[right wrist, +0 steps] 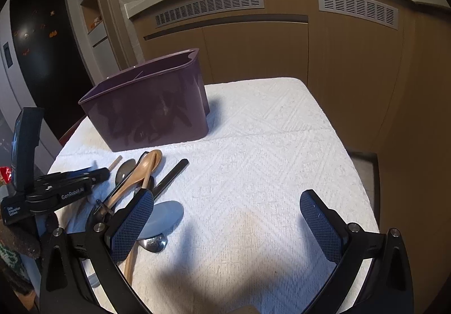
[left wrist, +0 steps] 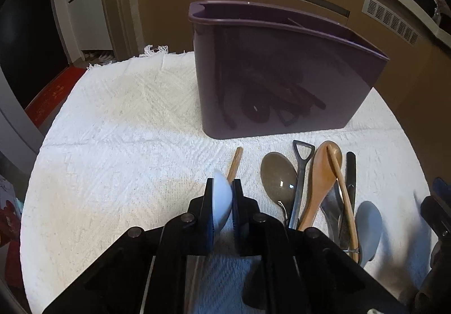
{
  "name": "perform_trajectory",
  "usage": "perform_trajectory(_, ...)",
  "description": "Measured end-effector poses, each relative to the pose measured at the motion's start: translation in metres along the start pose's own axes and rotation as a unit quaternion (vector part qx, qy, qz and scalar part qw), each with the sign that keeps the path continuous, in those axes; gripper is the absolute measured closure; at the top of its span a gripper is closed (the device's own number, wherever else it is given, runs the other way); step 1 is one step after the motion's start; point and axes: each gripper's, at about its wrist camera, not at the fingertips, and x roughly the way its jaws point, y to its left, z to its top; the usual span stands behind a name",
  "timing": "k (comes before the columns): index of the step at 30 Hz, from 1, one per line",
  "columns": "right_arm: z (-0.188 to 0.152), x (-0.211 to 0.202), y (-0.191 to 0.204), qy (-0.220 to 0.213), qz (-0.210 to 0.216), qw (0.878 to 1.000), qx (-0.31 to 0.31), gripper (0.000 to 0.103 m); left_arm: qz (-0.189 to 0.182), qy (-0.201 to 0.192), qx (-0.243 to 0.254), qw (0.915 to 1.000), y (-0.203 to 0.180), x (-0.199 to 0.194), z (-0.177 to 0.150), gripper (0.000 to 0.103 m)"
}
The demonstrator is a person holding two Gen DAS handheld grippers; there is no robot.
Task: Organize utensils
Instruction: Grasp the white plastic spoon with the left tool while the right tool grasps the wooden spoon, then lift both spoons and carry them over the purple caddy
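A table covered by a white textured cloth [right wrist: 267, 144] carries a purple plastic utensil holder [left wrist: 282, 74] standing upright toward the far edge, nearer the far left corner in the right wrist view. Its glossy front wall shows only dark reflections of the utensils lying before it, and what little of its inside shows past the rim, a divider included, looks bare, so the sorting appears barely begun. The left gripper [left wrist: 222, 201] is clenched on a pale blue ceramic spoon [left wrist: 222, 206], its pads pressing either side of the bowl, held low over the cloth in front of the holder; this looks like the first pickup, with the carry to the holder not yet done. A wooden chopstick [left wrist: 235, 163] lies on the cloth just beyond that spoon. Beside it, toward the near edge, the rest wait in a loose heap: a metal spoon [left wrist: 277, 178], a dark utensil with a triangular loop handle [left wrist: 301, 153], a wooden spoon [left wrist: 321, 178] with a second chopstick [left wrist: 342, 187] crossing it, a black handle [left wrist: 351, 170], and a grey-blue spoon [left wrist: 369, 229]. The right gripper [right wrist: 225, 218] hangs over bare cloth with its jaws spread wide, released and holding nothing, one pad just above the heap. By this view, nearly every utensil remains to be placed.
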Motion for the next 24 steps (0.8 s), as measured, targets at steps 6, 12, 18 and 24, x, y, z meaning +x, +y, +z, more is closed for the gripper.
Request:
perform_trajectory(6, -0.002, -0.008, 0.016, 0.003, -0.004, 1.0, -0.026, 0.0, -0.012, -0.092, -0.014, 0.9956, 0.022, -0.066, -0.008, 0.095)
perform_trajectory(12, 0.003, -0.009, 0.042, 0.011, -0.005, 0.998, -0.056, 0.0, -0.028, -0.14, -0.033, 0.9893, 0.052, -0.115, -0.024, 0.095)
perform_trajectory(18, 0.013, 0.004, 0.08, 0.029, 0.0, 0.994, -0.109, 0.016, -0.033, -0.124, -0.076, 0.9888, 0.083, -0.114, -0.039, 0.095)
perform_trajectory(24, 0.014, 0.04, 0.1, 0.112, 0.069, 0.985, -0.108, 0.063, -0.04, -0.112, -0.098, 0.9881, 0.101, -0.107, -0.047, 0.095)
